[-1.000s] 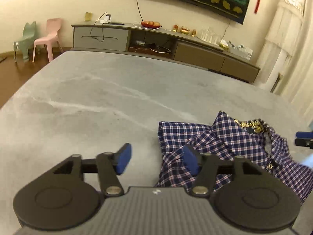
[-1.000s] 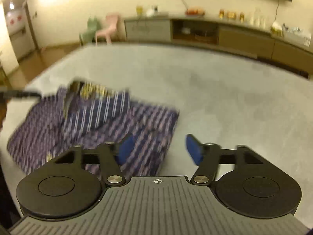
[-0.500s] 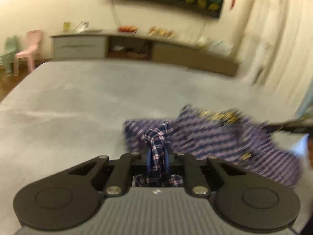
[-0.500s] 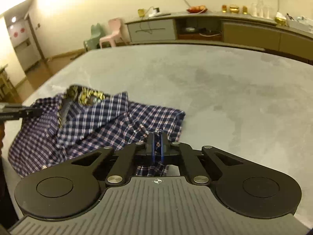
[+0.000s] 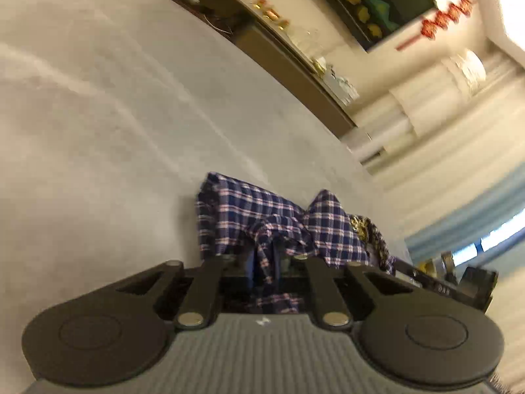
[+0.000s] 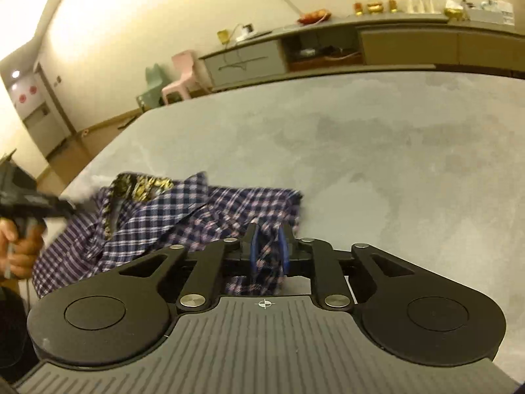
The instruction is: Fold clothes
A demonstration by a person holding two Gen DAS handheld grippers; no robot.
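A blue plaid shirt (image 5: 249, 210) with a gold-patterned collar lining (image 6: 144, 187) lies crumpled on the grey table (image 6: 361, 151). My left gripper (image 5: 264, 262) has a bunched fold of the shirt between its blue pads, and its jaws are opening slightly. My right gripper (image 6: 267, 251) pinches another fold near the shirt's (image 6: 157, 216) right edge, and its jaws are opening too. In the right wrist view the left gripper (image 6: 32, 203) shows at the far left, held by a hand (image 6: 19, 246). The left wrist view is rolled to one side.
A long low cabinet (image 6: 361, 42) with fruit and small items stands against the far wall. A pink chair (image 6: 180, 78) and a green chair (image 6: 152, 82) sit beside it. Pale curtains (image 5: 459, 164) hang to the right. Bare table stretches beyond the shirt.
Both grippers went from wide open to closed on folds of the shirt. The left one has since rolled and dropped, dragging its fold along. The pads now stand a little wider apart.
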